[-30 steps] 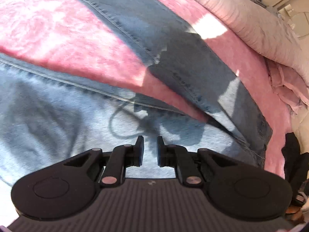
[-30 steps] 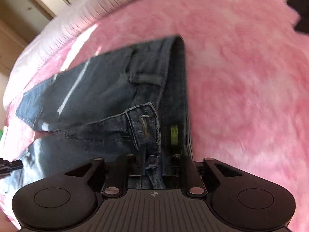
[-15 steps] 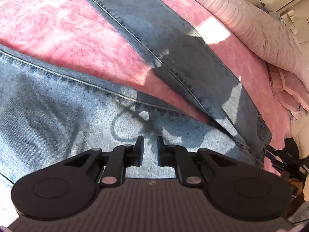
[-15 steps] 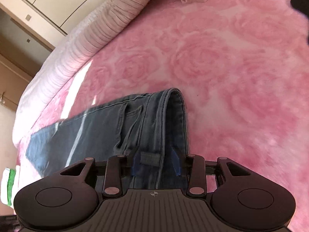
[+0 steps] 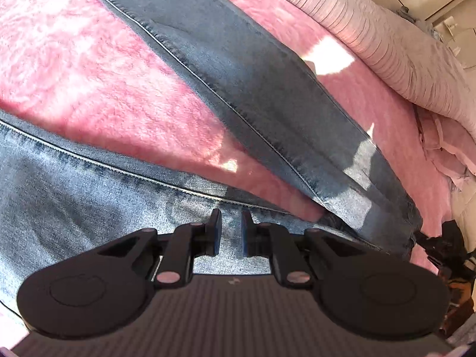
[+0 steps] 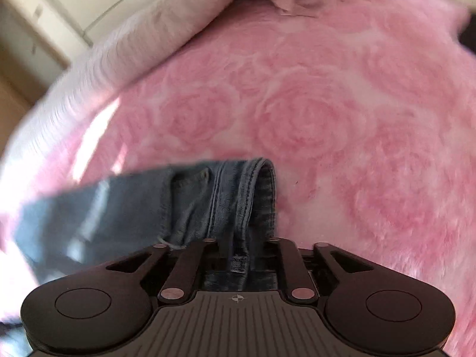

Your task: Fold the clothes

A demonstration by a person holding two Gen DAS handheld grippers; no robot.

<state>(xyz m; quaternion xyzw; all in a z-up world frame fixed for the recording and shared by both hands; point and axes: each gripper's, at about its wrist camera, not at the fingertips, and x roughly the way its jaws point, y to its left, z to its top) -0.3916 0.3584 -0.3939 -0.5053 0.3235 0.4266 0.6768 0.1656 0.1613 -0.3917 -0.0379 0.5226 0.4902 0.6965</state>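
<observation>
Blue denim jeans (image 5: 261, 95) spread across a bed covered by a pink fleece blanket (image 5: 89, 68) with a rose pattern; faded, lighter wash on the near leg, darker and partly shadowed on the far leg, stitched seams running along both; a wedge of pink showing between the two legs, narrowing toward the crotch at right; patches of sunlight falling across cloth and blanket.

From the left wrist view: left gripper (image 5: 231, 228) low over the pale near leg, jaws drawn close with only a narrow slit between them, no cloth visibly caught in that slit; ribbed pale quilt (image 5: 401, 59) bunched along the far edge of the bed; crumpled pink fabric (image 5: 446, 154) at the right edge; a dark shape at far right, too small to tell.

From the right wrist view: right gripper (image 6: 245, 248) at the waist end of the jeans (image 6: 226, 199); waistband folded over on itself, belt loop and rivet in sight, thick doubled band running straight down between the jaws; jaws just been closing, denim lying between them, fingertips hidden under the fabric, so whether pressing or merely flanking cannot be told; left part of the jeans smeared by motion blur; cream cupboard doors (image 6: 89, 3) beyond the quilt, seen only here; the long legs and their seams seen only from the left wrist.
</observation>
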